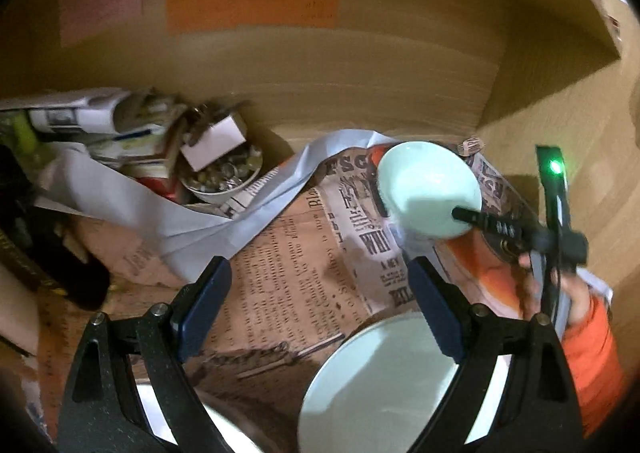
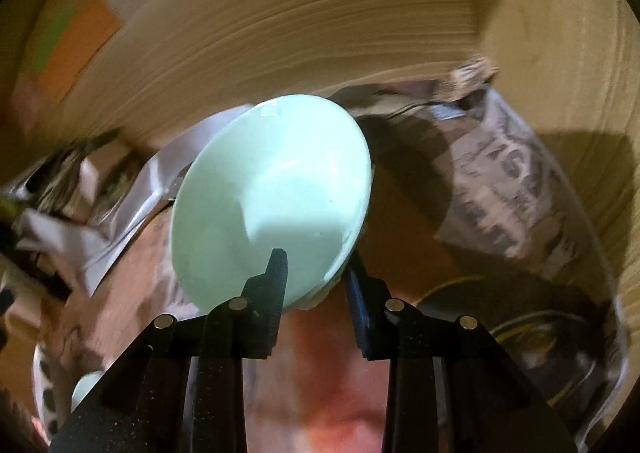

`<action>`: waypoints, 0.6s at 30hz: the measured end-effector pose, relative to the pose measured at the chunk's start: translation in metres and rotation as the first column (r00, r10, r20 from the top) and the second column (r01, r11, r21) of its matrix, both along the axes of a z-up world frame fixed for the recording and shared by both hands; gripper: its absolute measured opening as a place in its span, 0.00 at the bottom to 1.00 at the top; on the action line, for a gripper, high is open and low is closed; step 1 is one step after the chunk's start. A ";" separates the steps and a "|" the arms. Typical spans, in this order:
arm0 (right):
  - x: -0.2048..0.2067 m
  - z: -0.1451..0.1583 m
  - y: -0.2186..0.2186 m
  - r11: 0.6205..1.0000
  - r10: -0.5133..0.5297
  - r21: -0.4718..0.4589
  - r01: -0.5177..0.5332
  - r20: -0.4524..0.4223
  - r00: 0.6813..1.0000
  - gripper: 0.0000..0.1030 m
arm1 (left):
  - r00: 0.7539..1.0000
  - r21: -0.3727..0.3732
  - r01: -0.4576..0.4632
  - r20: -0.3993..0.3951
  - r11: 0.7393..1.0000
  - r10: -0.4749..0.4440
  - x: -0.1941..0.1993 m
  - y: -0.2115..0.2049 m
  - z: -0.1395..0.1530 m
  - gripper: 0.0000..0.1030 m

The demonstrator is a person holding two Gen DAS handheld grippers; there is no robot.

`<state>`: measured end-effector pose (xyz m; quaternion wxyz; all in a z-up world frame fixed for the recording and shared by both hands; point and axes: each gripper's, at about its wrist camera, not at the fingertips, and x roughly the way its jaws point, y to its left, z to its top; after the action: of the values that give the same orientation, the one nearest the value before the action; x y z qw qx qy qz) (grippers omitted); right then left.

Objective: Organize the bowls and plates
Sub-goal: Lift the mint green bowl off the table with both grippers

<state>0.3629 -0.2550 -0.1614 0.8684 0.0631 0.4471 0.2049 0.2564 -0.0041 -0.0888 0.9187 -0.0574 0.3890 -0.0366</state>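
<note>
Crinkled newsprint (image 2: 516, 189), glossy mint bowl (image 2: 272, 189) (rim pinched), right gripper (image 2: 316, 277).

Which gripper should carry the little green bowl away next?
The right gripper. Its jaws already pinch the rim of the mint green bowl, one finger inside and one outside. The left gripper hangs open over the newspaper, holding nothing.

Bowl (image 1: 424, 189) tilted above newsprint sheets (image 1: 288, 273), rim pinched in right tool (image 2: 316, 277). Plate (image 1: 376, 385) in front, partly under left tool (image 1: 320, 313). Container of small bits (image 1: 222, 177) far left, clutter behind it. Wall (image 1: 320, 65) behind all.
</note>
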 end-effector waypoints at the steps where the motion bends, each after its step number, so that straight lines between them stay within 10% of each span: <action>1: -0.005 0.001 0.004 1.000 0.019 0.002 -0.019 0.000 1.000 0.26 | 1.000 -0.006 0.000 -0.006 1.000 0.000 0.003 0.000 0.000 0.88; 18: -0.016 -0.007 0.023 0.976 0.213 0.052 -0.213 0.018 0.977 0.26 | 0.973 0.023 -0.040 -0.225 0.999 0.044 0.091 -0.014 -0.049 0.59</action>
<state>0.3468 -0.2320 -0.1689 0.8421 0.0369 0.4403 0.3092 0.3471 -0.0179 -0.1376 0.8697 -0.0612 0.4897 -0.0069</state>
